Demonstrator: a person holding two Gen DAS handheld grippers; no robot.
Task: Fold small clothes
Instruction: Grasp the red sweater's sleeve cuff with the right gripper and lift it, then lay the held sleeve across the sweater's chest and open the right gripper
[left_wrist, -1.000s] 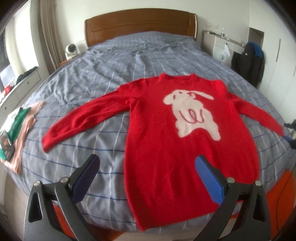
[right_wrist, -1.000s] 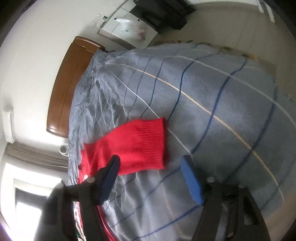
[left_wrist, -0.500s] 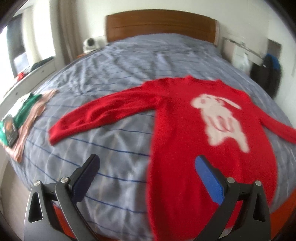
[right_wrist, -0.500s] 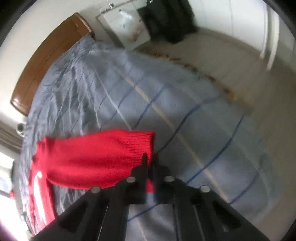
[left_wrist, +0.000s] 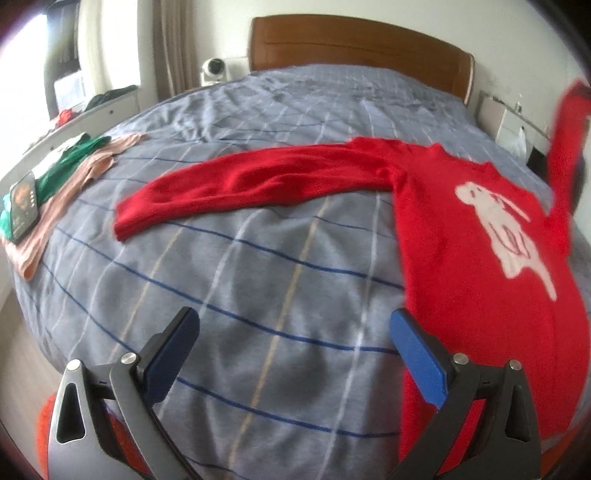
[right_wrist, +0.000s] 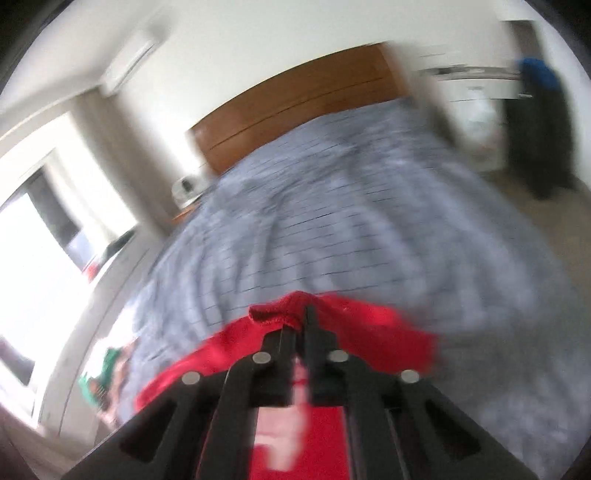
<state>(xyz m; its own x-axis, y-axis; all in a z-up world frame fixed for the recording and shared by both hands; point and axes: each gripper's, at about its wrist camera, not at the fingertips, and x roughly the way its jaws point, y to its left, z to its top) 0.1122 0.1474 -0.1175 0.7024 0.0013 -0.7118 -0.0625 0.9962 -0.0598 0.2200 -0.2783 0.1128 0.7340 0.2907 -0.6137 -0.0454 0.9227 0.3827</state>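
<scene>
Bed (left_wrist: 258, 258), sweater cuff (right_wrist: 284, 312) inside right claw (right_wrist: 303, 325)

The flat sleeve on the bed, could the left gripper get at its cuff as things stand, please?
Probably yes. The left gripper is open and holds nothing, and only bare bedspread lies between it and the cuff of the flat sleeve. It is not there yet.

Red sweater (left_wrist: 480, 258) cut off at right
</scene>
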